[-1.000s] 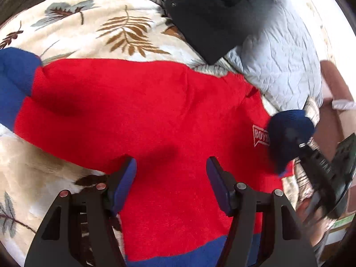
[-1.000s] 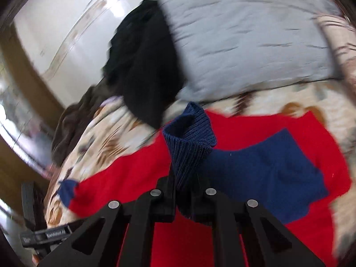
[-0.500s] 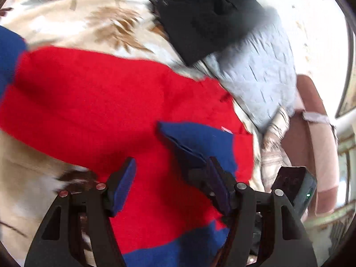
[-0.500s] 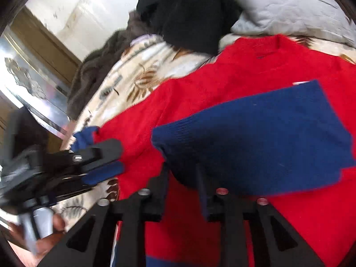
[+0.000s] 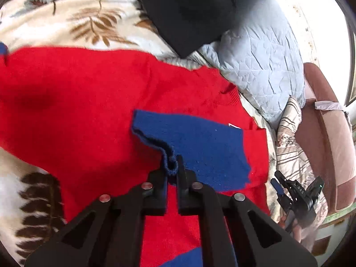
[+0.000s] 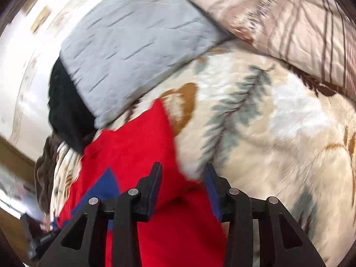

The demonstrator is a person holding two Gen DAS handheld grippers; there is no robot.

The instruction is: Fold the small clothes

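Observation:
A red sweater [image 5: 77,102] lies flat on the bed, with one blue sleeve [image 5: 200,138] folded across its chest. My left gripper [image 5: 172,165] is shut on the ribbed cuff at the sleeve's end. In the left wrist view my right gripper [image 5: 277,183] hangs off the sweater's right edge, and a hand [image 5: 293,229] holds it. In the right wrist view my right gripper [image 6: 183,178] has its jaws opening, with nothing pinched between them. The red sweater [image 6: 138,146] edge and the blanket lie below its fingers.
A leaf-patterned blanket [image 5: 66,11] covers the bed. A black garment [image 5: 189,11] lies at the far side, partly on a grey-blue quilted pillow [image 5: 262,55]. A striped pillow [image 5: 291,138] and a brown padded headboard [image 5: 318,122] stand to the right.
My right gripper laid the blue sleeve across the sweater, let go and swung off to the sweater's right edge. My left gripper shut on the sleeve's cuff.

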